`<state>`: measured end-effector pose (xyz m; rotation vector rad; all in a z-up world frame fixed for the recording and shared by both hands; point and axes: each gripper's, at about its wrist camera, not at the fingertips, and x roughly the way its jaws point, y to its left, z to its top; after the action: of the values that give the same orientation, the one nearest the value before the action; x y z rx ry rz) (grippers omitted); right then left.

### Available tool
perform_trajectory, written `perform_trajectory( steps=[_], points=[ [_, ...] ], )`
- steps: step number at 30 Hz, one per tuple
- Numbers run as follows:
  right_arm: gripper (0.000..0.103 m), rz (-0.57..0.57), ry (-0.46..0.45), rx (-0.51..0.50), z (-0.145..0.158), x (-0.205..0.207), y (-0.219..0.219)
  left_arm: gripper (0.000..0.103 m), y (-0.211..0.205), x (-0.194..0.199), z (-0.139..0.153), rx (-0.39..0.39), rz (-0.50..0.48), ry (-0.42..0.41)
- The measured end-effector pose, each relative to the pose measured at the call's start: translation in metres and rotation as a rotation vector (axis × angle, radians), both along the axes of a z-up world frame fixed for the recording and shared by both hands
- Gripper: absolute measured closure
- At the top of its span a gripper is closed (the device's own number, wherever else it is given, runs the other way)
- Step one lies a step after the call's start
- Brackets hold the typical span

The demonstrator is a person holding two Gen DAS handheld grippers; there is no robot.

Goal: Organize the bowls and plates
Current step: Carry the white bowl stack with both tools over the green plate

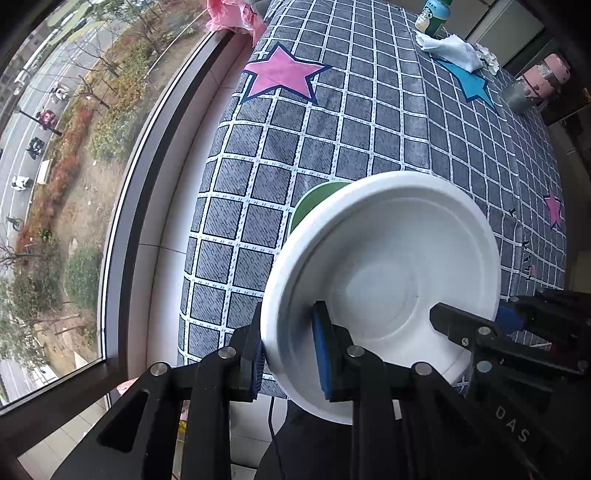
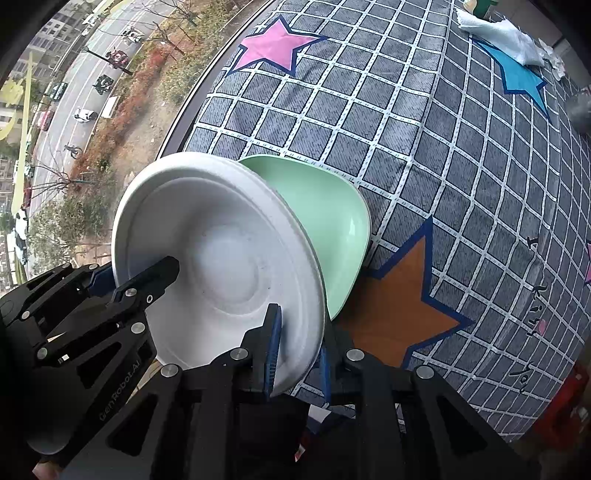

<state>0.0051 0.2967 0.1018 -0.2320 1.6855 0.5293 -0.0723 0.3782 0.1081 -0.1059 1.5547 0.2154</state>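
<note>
Grey checked tablecloth [image 1: 332, 147] with white grid lines covers the table, which runs along a large window [image 1: 55, 184]; street, cars and bare trees show outside below. Cloth carries a pink star [image 1: 282, 75], a blue star [image 1: 469, 83] and, in the right wrist view, an orange star [image 2: 395, 314]. White bowl [image 1: 388, 266] sits near the table's front edge, tilted, and overlaps a pale green plate [image 2: 325, 221] that lies on the cloth partly over the orange star; whether the bowl rests on the plate or is held just above it cannot be told. Left gripper [image 1: 291, 350] is closed narrow on the bowl's rim, one blue pad inside the wall, the other outside. Right gripper [image 2: 299, 354] clamps the opposite rim the same way, jaws narrow, rim between the pads. Each gripper shows in the other's view at the far side of the bowl. At the far end of the table: a crumpled white cloth [image 1: 450, 50] on the blue star, a green-labelled bottle [image 1: 434, 16] just behind it, a pink bundle [image 1: 232, 14] by the window.
</note>
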Motion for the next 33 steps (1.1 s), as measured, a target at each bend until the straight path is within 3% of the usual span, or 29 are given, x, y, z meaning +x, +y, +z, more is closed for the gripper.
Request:
perform_trajectory(
  steps=[33],
  points=[
    [0.083,-0.016,0.027,-0.028,-0.020,0.015,0.010,0.076,0.000,0.022,-0.020,-0.018,-0.015,0.040]
  ],
)
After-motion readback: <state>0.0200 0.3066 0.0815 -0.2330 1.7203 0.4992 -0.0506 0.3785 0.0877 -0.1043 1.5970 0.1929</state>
